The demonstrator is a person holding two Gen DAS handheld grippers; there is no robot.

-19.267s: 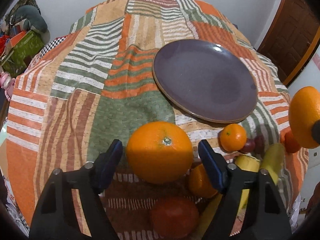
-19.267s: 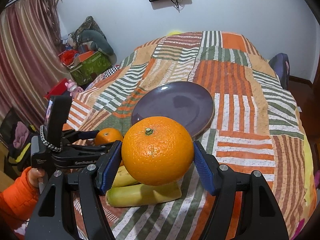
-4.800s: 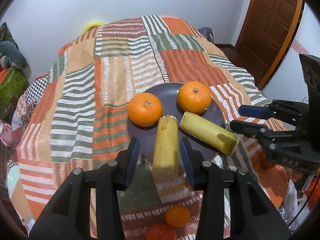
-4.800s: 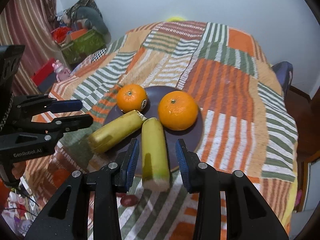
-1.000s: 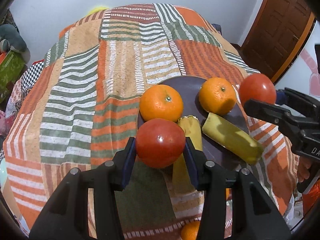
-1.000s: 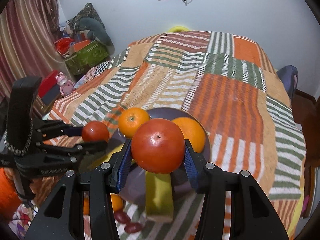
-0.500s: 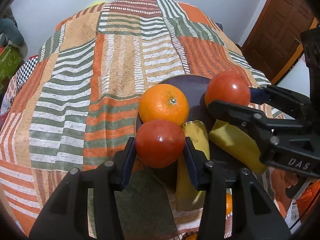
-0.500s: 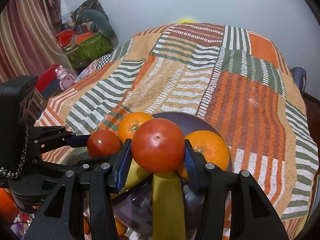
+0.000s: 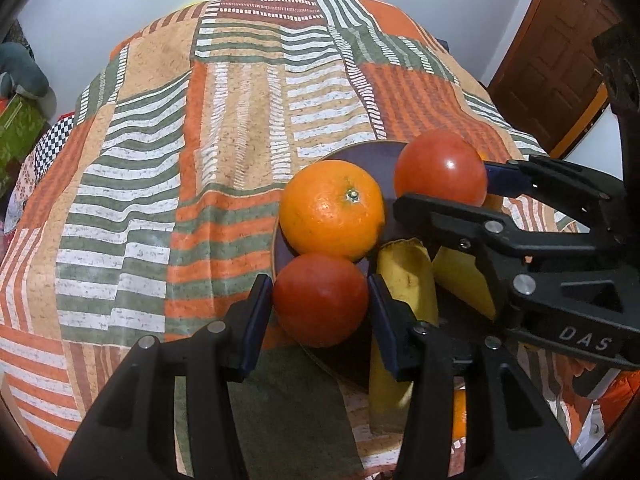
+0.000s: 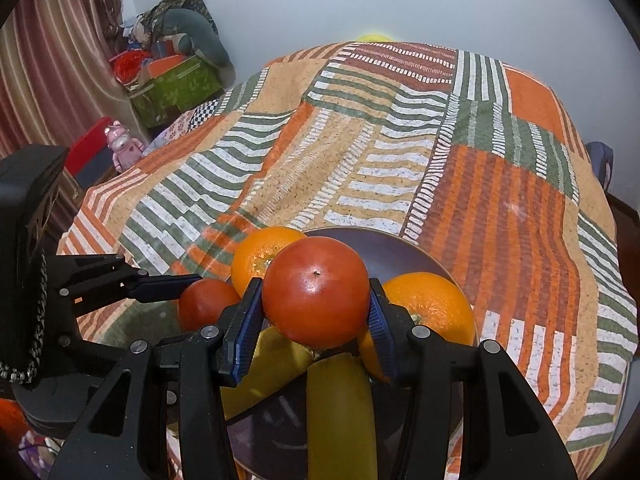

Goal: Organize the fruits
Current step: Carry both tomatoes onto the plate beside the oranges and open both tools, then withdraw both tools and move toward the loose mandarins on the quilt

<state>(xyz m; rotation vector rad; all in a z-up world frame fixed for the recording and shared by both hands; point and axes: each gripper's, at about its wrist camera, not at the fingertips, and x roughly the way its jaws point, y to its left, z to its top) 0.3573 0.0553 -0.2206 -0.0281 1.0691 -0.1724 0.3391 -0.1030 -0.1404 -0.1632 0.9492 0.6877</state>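
My right hand-held gripper (image 10: 316,322) has come down over the plate (image 10: 400,246), gripping a tomato (image 10: 316,292) that hides the bananas' ends; my left hand-held gripper (image 9: 320,316) clamps another tomato (image 9: 320,300) at the plate's near rim.

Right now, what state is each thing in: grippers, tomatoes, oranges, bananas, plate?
Left gripper: shut on left tomato, jaws just eased wider.
Right gripper: shut on right tomato.
Oranges: on plate.
Bananas: peel on, lying on plate, ends overhanging rim.
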